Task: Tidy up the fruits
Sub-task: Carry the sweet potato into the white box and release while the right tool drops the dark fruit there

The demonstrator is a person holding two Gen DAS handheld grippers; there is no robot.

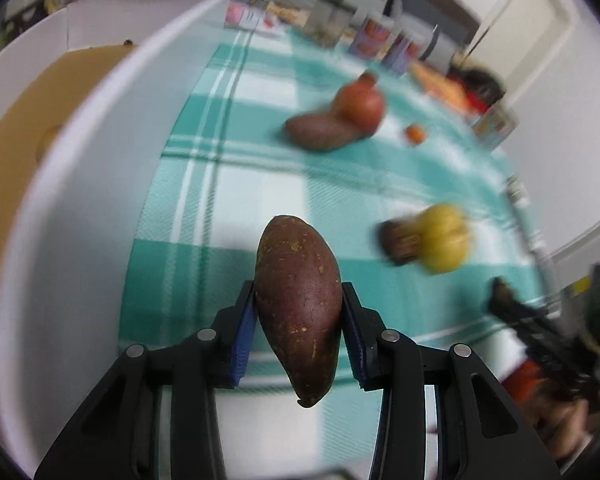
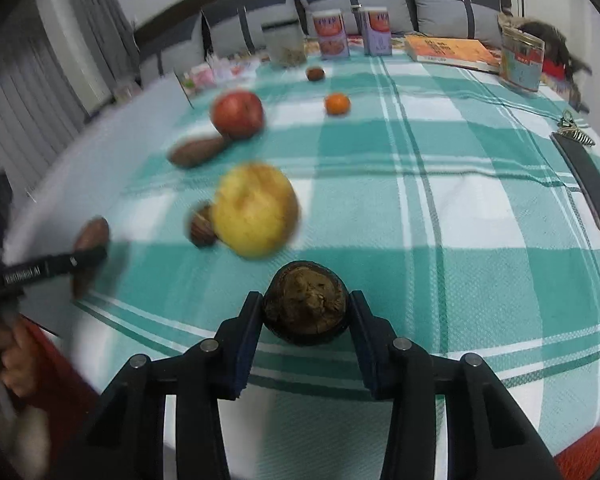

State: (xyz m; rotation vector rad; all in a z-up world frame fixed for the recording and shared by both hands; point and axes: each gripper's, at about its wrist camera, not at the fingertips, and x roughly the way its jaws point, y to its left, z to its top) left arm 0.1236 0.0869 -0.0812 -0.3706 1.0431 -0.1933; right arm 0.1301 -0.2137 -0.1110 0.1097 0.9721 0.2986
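- Soft, even indoor light is falling across the checked tablecloth (image 2: pixel 460 200), with no glare showing
- A dim shadow is lying on the cloth's near edge under the held dark round fruit (image 2: pixel 306 308) in the right wrist view
- Motion blur is smearing the yellow fruit (image 1: pixel 444 238) and the red fruit (image 1: pixel 360 106), while the held sweet potato (image 1: pixel 298 308) is staying sharp in the left wrist view
- Fisheye distortion is bending the cloth's edges, and black vignetting is darkening every corner
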